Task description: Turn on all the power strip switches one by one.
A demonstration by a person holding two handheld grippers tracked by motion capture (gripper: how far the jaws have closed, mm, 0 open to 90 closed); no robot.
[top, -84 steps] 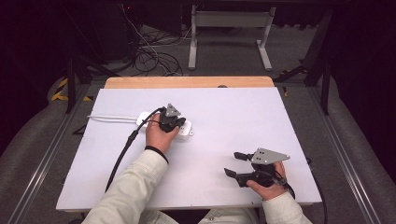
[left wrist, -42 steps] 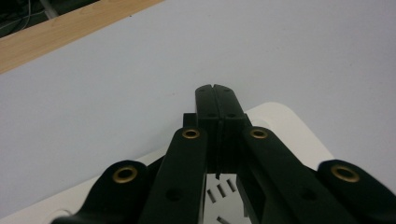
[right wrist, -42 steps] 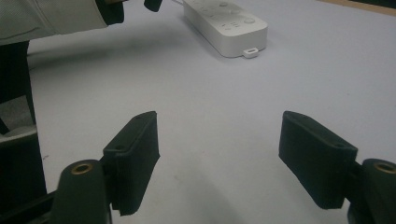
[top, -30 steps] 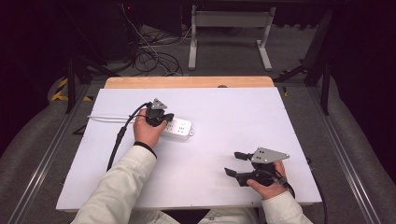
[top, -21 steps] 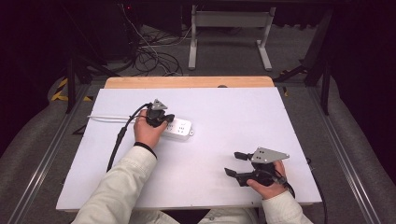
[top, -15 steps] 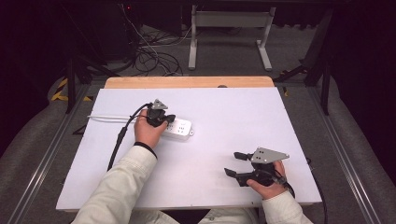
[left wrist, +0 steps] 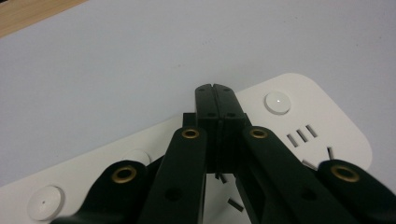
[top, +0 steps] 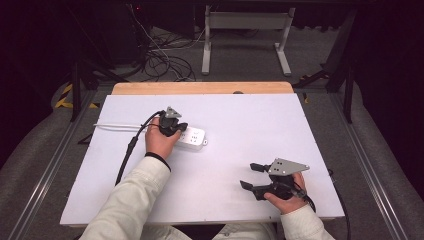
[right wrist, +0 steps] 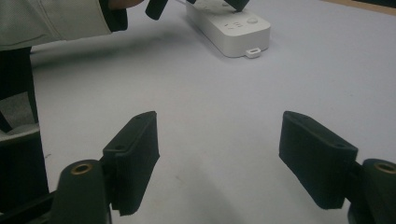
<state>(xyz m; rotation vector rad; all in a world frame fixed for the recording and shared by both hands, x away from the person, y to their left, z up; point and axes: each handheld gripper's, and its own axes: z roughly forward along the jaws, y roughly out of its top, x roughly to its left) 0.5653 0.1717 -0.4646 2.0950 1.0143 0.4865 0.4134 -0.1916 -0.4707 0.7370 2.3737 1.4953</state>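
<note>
- The left hand-held gripper (left wrist: 215, 91) has its two black jaws pressed flat together with nothing between them, so they make one narrow point; judging from that, it is set to poke or press, not to grasp.
- Its closed tip rests on or just above the top face of the white power strip (left wrist: 299, 121), between the round button (left wrist: 277, 102) near the strip's end and another round button (left wrist: 45, 203) farther back, beside the socket slots (left wrist: 301, 134). Whether it actually touches I cannot tell.
- In the high view the left hand-held gripper (top: 172, 125) sits over the power strip (top: 192, 138), which lies flat on the left half of the desk (top: 240, 115), its white cord (top: 117, 126) running off toward the left edge.
- The right hand-held gripper (right wrist: 219, 156) has its jaws wide apart and holds nothing; it rests low over bare desk, well apart from the strip, apparently parked while the left one works.
- In the high view the right hand-held gripper (top: 252, 176) is near the desk's front right.
</note>
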